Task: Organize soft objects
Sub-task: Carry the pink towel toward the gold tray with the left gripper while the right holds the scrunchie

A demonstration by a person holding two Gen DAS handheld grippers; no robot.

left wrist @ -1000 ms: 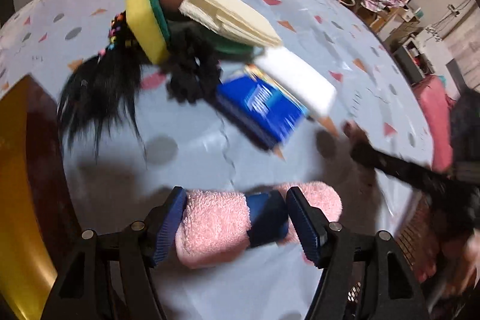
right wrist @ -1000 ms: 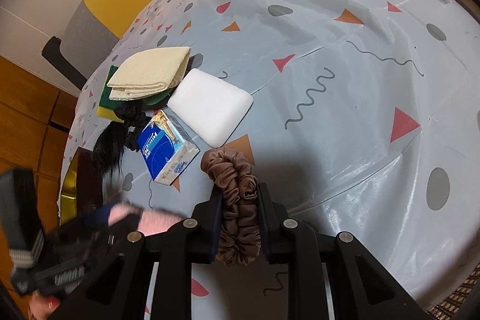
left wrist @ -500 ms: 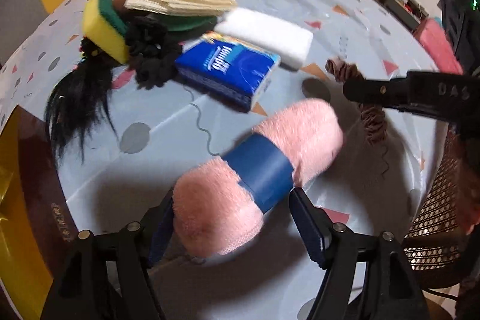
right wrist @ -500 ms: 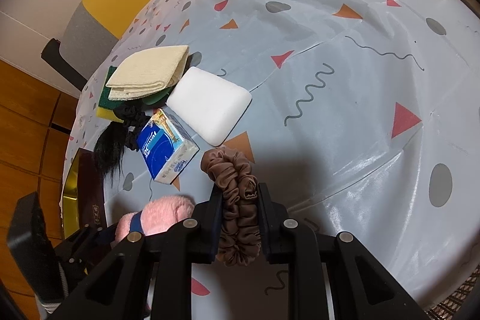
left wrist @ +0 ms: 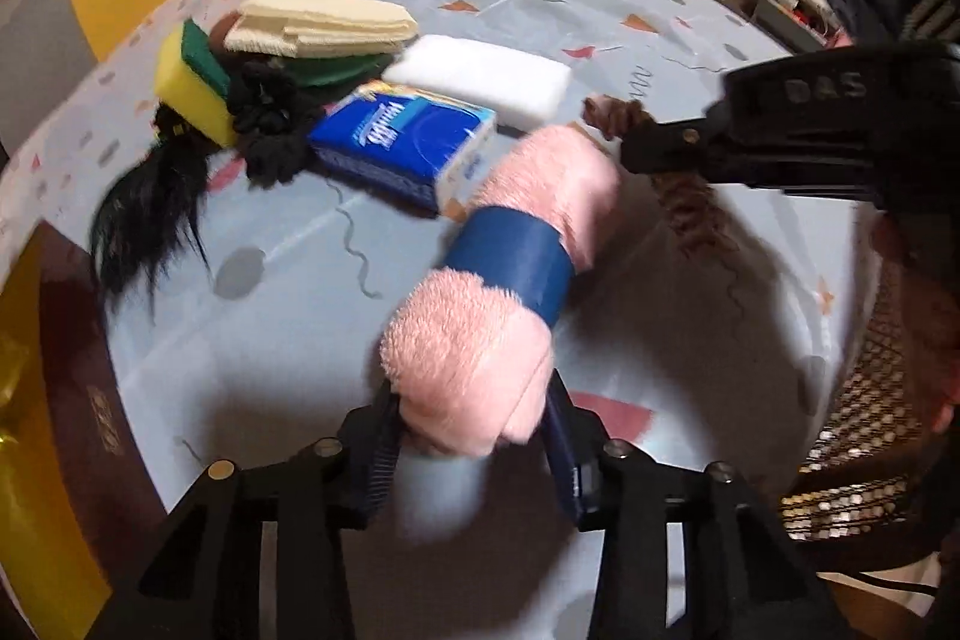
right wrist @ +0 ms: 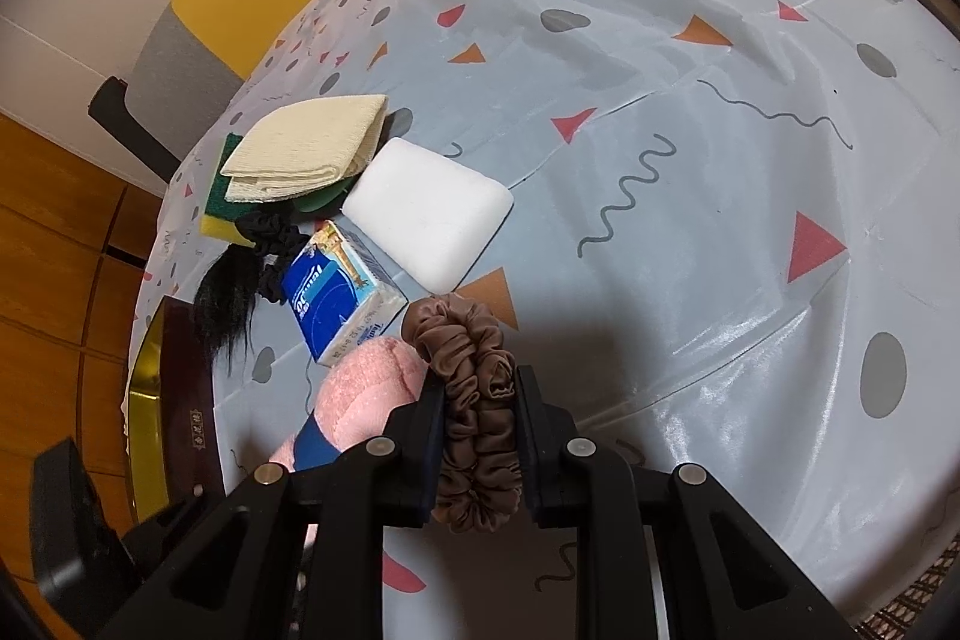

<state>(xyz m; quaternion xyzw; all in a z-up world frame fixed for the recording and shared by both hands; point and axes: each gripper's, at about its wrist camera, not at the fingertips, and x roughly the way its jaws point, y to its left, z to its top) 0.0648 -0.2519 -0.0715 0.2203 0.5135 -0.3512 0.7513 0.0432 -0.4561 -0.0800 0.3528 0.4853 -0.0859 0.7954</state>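
Now the left gripper (left wrist: 474,451) is closing on the near end of the plush, squashy pink rolled towel (left wrist: 510,274), which lies by the tissue pack (left wrist: 408,142), while the right gripper (right wrist: 477,436) clamps the limp brown scrunchie (right wrist: 474,400), with open tablecloth (right wrist: 690,160) rightward.

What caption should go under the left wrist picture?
The left gripper jaws closing on a rolled pink towel beside a blue tissue pack on the patterned tablecloth.
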